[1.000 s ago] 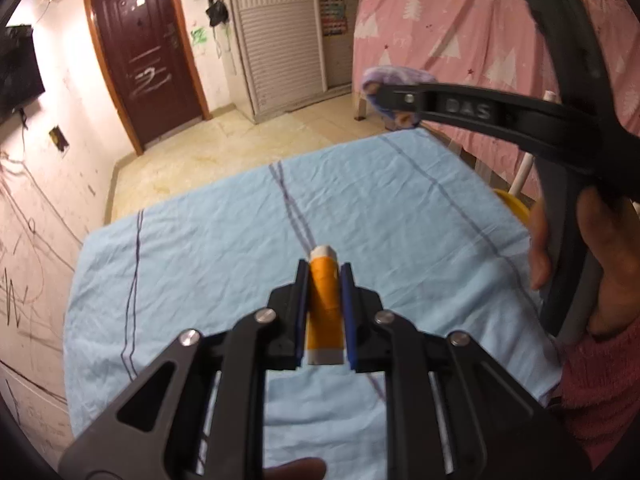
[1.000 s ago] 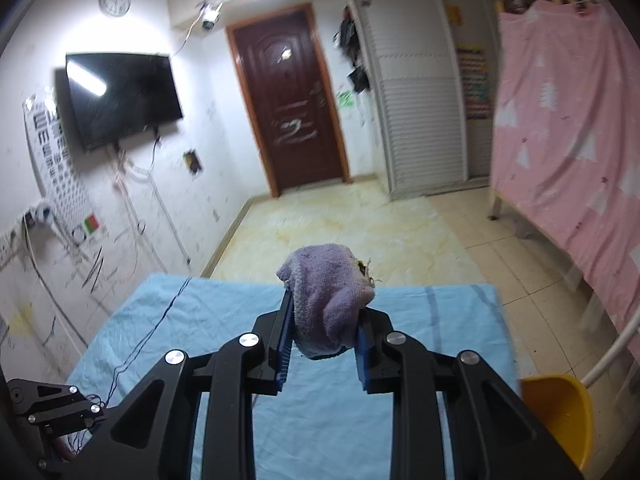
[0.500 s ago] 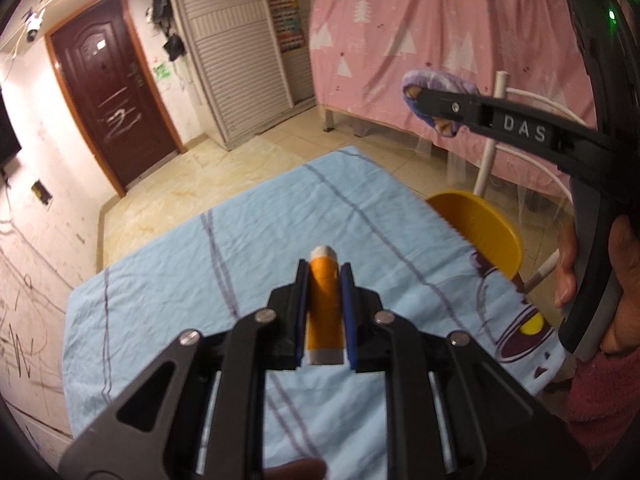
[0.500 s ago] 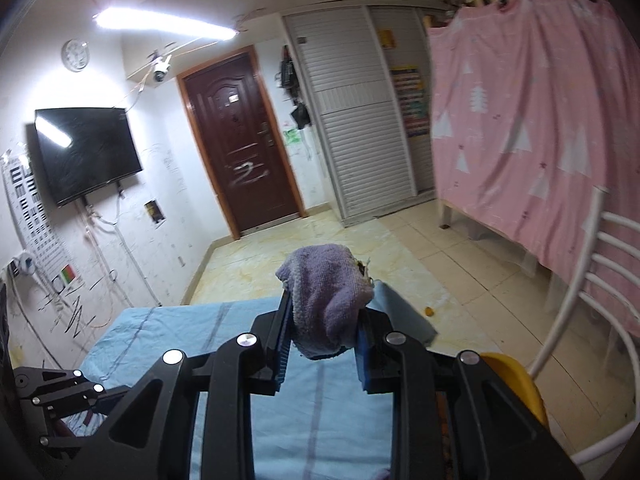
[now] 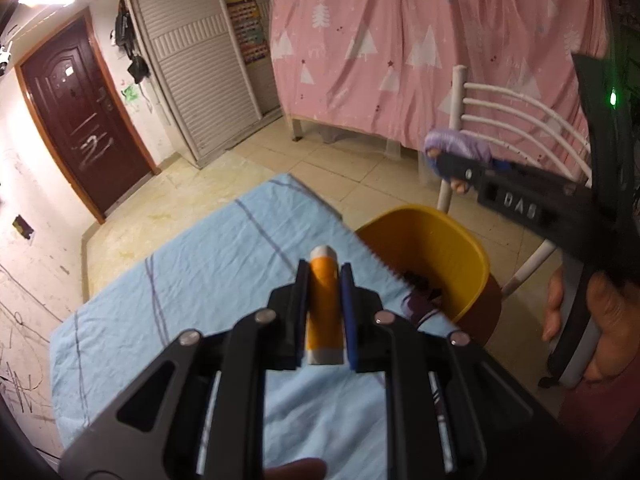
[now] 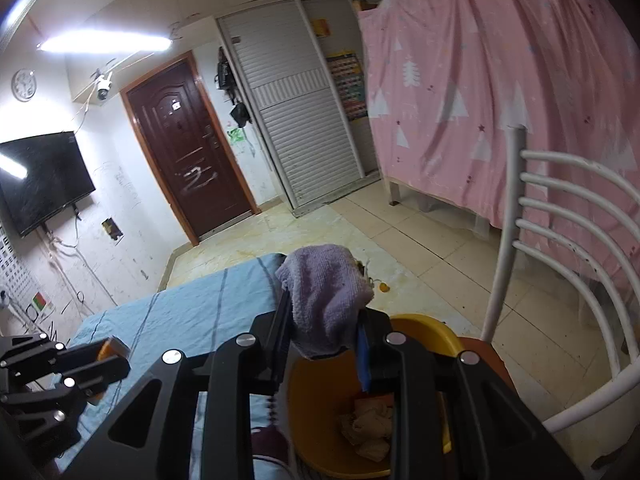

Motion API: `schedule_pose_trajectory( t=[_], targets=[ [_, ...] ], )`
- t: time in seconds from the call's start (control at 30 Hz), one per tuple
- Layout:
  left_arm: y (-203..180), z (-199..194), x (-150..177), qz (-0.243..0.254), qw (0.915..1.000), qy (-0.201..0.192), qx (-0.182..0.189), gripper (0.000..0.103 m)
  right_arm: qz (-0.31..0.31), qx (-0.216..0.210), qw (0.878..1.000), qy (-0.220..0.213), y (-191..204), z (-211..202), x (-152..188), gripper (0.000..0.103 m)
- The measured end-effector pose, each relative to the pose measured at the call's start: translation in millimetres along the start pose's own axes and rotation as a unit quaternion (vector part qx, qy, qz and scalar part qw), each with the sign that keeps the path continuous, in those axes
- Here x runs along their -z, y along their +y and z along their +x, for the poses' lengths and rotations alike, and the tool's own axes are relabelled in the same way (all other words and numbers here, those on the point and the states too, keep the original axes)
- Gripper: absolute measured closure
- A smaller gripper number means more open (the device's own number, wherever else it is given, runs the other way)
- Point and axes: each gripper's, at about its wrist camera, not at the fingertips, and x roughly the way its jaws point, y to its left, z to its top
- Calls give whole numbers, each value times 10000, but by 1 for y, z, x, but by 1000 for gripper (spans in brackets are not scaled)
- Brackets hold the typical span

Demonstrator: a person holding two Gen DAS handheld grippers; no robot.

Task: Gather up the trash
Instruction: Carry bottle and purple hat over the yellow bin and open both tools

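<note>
I have the left tongs (image 5: pixel 325 280) clenched on an orange tube (image 5: pixel 323 312) above the blue-sheeted counter (image 5: pixel 192 280). My right tongs (image 6: pixel 323 320) grip a purple cloth (image 6: pixel 326 294) over the yellow bin (image 6: pixel 416 326), which stands just beside the counter's edge. Crumpled brown scraps (image 6: pixel 370 420), paper I think, lie in the bin. A white chair (image 6: pixel 560 248) stands close behind it, and a pink curtain (image 5: pixel 420 40) hangs beyond.

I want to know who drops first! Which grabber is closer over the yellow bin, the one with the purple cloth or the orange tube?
The right gripper, jaws shut on the purple cloth, hangs above the yellow bin. The left gripper with the orange tube is over the blue tablecloth.
</note>
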Motion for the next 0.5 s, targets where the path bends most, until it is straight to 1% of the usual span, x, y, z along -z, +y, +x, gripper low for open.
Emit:
schedule_pose_trajectory(
  t=[0.17,0.23,0.33,0.4,0.47,0.5],
  targets=[
    [-14,7,-9,66,10000,13,56,89,165,56,9998,27,-18,5,4,83],
    [-19,11,-12,79,9999,38,78,89,191,64,9997,102,-21,9,7,81],
    [-24,16,-14,109,9999,62,108,89,251,66,9993,263,-26,18,13,72],
    [-27,20,-17,116,9998,90,134,89,323,115,9990,302,-29,20,17,56],
    [-29,23,-19,105,9997,117,169,89,446,117,9986,245,-35,21,20,46],
    [-30,24,-21,94,9997,125,191,89,485,107,9985,218,-37,20,20,44]
  ],
)
